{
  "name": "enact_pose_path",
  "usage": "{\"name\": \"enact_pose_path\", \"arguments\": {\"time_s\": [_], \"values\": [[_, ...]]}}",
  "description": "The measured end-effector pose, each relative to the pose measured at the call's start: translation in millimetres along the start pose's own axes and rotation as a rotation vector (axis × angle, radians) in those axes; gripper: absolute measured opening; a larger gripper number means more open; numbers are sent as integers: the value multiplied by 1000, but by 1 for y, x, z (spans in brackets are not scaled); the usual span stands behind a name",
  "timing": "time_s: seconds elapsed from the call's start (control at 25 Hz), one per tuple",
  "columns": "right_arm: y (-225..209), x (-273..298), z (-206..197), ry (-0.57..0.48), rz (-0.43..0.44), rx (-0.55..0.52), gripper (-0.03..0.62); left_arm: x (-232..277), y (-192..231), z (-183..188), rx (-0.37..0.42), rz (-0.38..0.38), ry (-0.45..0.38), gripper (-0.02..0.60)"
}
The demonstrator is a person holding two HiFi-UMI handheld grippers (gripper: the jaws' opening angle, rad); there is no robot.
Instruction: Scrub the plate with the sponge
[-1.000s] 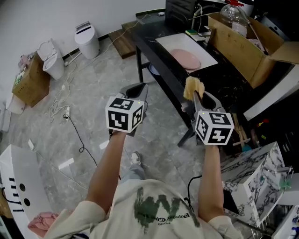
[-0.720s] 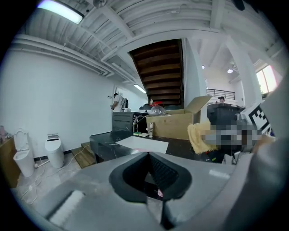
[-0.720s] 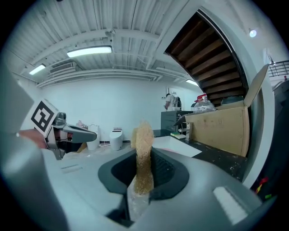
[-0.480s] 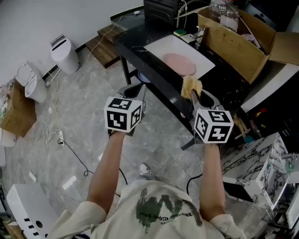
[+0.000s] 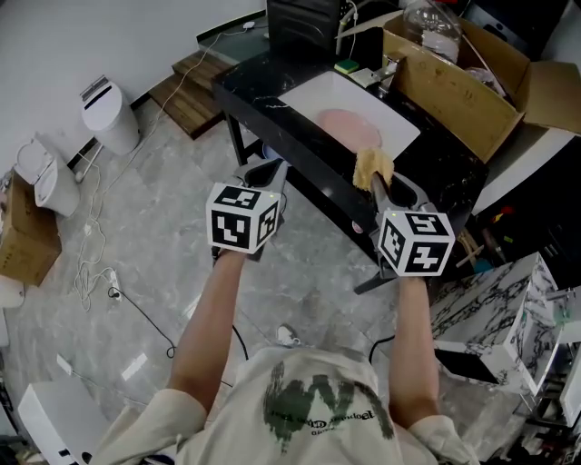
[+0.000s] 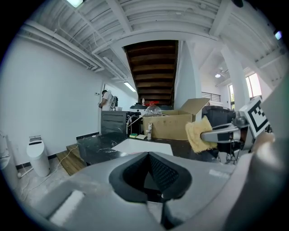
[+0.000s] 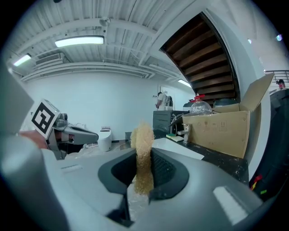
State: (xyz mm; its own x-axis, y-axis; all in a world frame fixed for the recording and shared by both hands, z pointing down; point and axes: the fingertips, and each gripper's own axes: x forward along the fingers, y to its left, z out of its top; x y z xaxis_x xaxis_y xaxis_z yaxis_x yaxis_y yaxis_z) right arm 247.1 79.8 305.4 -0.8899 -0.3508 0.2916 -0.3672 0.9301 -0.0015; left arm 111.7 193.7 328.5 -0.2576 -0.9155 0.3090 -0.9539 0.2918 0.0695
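1. The left gripper (image 5: 264,174) hangs in the air over the floor, short of the table's near edge. In its own view the jaws are pressed together with nothing between them.
2. The right gripper (image 5: 378,184) is clamped on a yellow sponge (image 5: 372,166). In its own view the sponge stands upright between the jaws and sticks out above them. It is held in the air over the table's near edge, clear of the plate.
3. The pink plate (image 5: 350,125) lies flat on a white mat (image 5: 313,93), beyond the sponge and apart from it.
4. The mat rests on a black table (image 5: 259,77) with a glossy, faintly veined top.
5. An open cardboard box (image 5: 458,91) stands on the table just right of the mat, with a clear plastic bottle (image 5: 428,20) at its far end.
6. A small green and yellow block (image 5: 348,65) sits by the mat's far corner.
7. The floor (image 5: 172,218) is grey, marble-patterned tile.
8. A white pedal bin (image 5: 107,116) stands against the white wall, with a second white bin (image 5: 43,177) to its left and a cardboard carton (image 5: 23,241) nearer the frame's edge.
9. A low wooden platform (image 5: 192,91) lies beside the table's far left end.
10. Loose cable (image 5: 95,263) trails across the tiles on the left.
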Motion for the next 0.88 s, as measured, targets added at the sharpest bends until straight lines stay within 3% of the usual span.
{"name": "enact_pose_path", "arguments": {"time_s": [0.44,0.88], "values": [[14,26,8,-15,-2,7,63,7,28,6,7,-14,-16,0],[-17,58,10,-29,-24,24,63,54,32,9,31,-40,-1,0]]}}
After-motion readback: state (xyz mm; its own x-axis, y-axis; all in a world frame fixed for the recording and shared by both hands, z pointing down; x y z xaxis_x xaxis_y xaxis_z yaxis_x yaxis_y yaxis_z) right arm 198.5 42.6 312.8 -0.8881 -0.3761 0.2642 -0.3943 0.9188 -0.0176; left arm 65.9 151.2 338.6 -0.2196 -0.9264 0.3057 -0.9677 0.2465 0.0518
